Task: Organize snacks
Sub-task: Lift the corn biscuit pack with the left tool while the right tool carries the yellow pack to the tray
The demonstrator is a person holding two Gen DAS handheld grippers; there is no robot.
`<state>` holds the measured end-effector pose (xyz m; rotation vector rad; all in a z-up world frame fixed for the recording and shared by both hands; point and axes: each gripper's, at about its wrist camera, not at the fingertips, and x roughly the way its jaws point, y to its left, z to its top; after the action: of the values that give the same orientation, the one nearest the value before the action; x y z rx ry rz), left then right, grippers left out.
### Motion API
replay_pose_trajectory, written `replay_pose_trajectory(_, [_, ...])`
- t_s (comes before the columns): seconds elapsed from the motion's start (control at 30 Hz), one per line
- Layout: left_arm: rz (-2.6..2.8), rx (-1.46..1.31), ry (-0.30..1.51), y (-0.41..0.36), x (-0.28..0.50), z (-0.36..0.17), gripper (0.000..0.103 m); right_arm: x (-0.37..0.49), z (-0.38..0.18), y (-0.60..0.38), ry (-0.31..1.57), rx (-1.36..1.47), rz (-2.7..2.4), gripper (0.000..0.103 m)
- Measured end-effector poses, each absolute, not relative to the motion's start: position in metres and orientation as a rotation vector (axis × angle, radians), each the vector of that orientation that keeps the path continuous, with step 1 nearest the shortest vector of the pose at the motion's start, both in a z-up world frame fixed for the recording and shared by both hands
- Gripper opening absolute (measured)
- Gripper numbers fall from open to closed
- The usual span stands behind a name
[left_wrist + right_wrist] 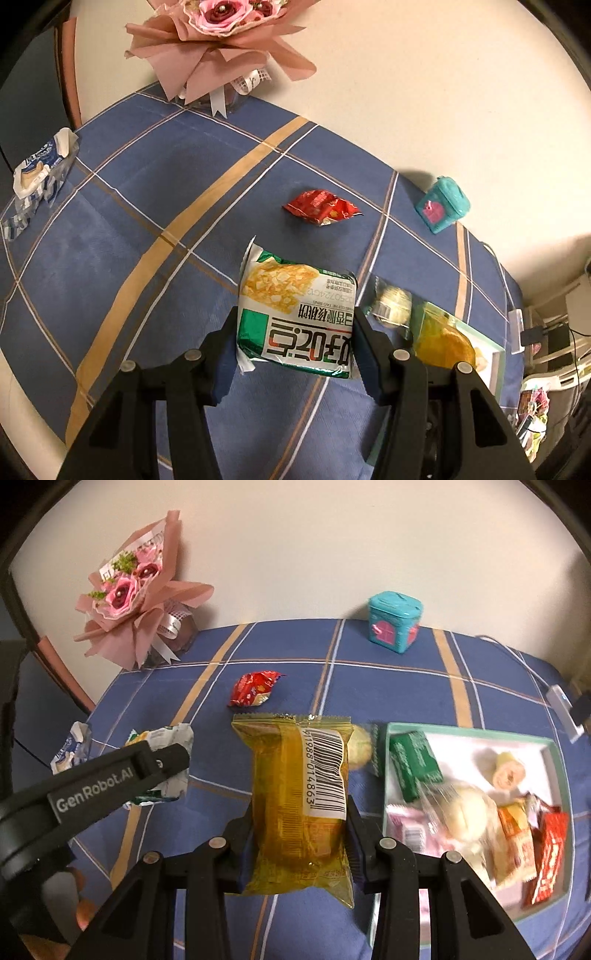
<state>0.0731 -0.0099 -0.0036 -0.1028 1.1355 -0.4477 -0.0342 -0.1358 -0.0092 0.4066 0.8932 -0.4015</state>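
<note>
My left gripper point(293, 332) is shut on a green and white snack packet point(295, 321), held above the blue checked tablecloth point(147, 221). My right gripper point(301, 812) is shut on a clear yellow packet with a barcode point(295, 794), also lifted. In the right wrist view, the left gripper's black finger point(155, 764) shows at the left with its crumpled green and white packet point(166, 742). A red packet point(321, 211) point(255, 692) lies on the cloth beyond both. A pale round pastry packet point(391, 302) point(364, 747) lies beside the tray.
A green-rimmed tray point(465, 733) point(496, 354) at the right holds several snacks. A teal box point(393, 626) and a pink bouquet point(136, 590) stand at the back by the wall. A torn blue and white wrapper point(40, 166) lies at the left edge.
</note>
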Motion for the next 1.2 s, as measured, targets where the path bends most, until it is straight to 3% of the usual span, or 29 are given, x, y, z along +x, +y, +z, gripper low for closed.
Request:
replay_pose_trajectory(0.6, [-0.517, 0.034, 1.052, -0.051, 0.019, 0.018, 0.058, -0.088, -0.001, -0.163, 0.896, 0.493, -0.476, 0.043])
replay_pose_trajectory(1.2, [-0.707, 0.142, 1.140, -0.117, -0.033, 0.000, 0.058, -0.162, -0.023, -0.271, 0.902, 0.730, -0.725, 0.043])
